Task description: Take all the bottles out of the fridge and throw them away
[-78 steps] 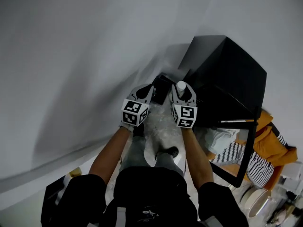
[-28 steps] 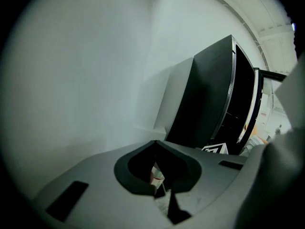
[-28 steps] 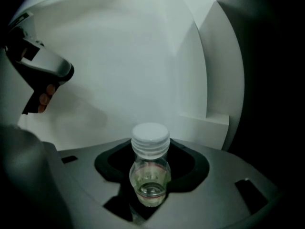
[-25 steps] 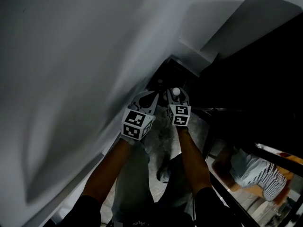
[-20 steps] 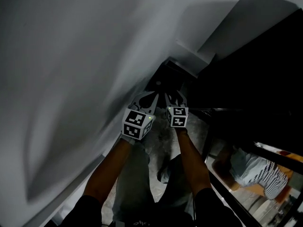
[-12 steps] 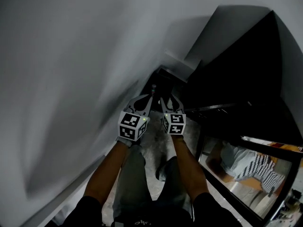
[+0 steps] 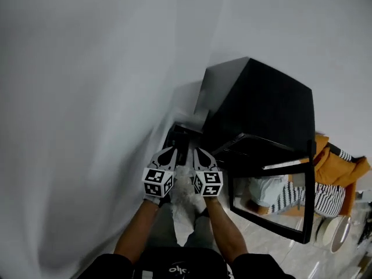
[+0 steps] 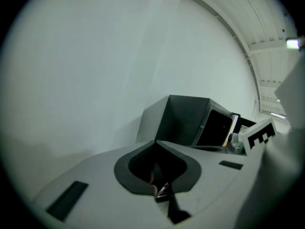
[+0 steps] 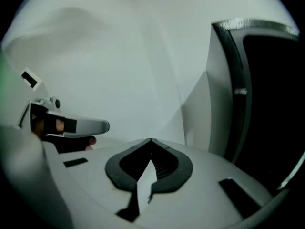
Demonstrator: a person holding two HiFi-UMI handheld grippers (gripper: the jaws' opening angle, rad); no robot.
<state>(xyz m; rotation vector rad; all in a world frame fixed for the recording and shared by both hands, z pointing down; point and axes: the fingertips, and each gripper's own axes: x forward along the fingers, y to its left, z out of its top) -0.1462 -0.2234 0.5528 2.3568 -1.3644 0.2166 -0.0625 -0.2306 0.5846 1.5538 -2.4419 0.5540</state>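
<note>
The left gripper (image 7: 170, 151) was closed and empty; the right gripper's (image 7: 198, 151) jaws had just shut on nothing. Both probably needed opening before reaching into the fridge (image 7: 270, 100).

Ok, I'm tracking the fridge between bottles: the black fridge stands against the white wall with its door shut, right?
Not quite. The door is swung open, not shut; the head view shows it standing out from the front of the black fridge. The fridge does stand against the white wall.

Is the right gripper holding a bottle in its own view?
No, the right gripper has just closed its jaws together, with nothing between them.
</note>
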